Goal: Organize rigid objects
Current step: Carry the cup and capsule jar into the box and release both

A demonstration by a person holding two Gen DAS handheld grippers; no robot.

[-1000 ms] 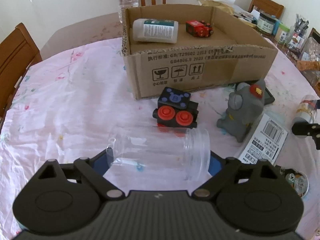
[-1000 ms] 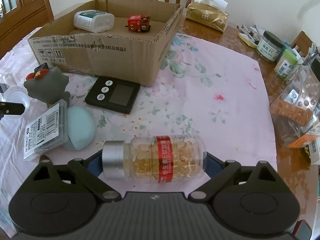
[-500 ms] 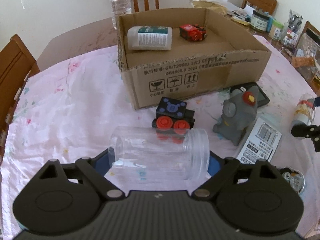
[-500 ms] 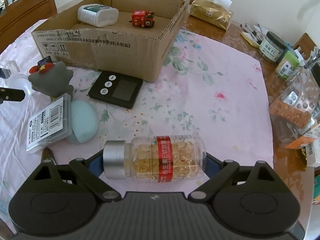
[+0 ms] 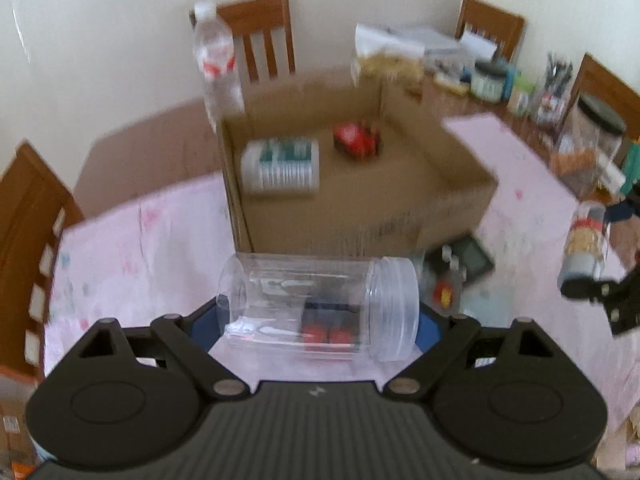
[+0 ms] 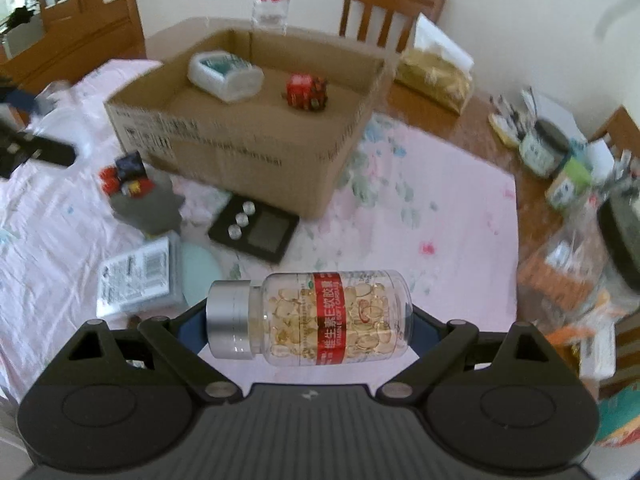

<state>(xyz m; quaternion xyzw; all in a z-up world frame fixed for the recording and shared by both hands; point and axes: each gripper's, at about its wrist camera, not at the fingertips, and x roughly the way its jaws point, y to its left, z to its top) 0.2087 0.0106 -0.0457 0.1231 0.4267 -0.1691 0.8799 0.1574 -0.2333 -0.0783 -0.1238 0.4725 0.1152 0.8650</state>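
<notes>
While two items are sitting in the brown cardboard box (image 6: 256,136), both grippers are carrying more.
Left gripper (image 5: 318,312) is clenching a clear empty plastic jar (image 5: 316,306); right gripper (image 6: 310,320) is clenching a silver-capped capsule bottle (image 6: 320,318); several items are lying along the table's (image 6: 440,216) near edge.

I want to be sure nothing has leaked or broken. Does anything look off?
Nothing spilled or damaged. The clear jar in the left gripper and the capsule bottle in the right gripper are carried sideways, the bottle capped.
</notes>
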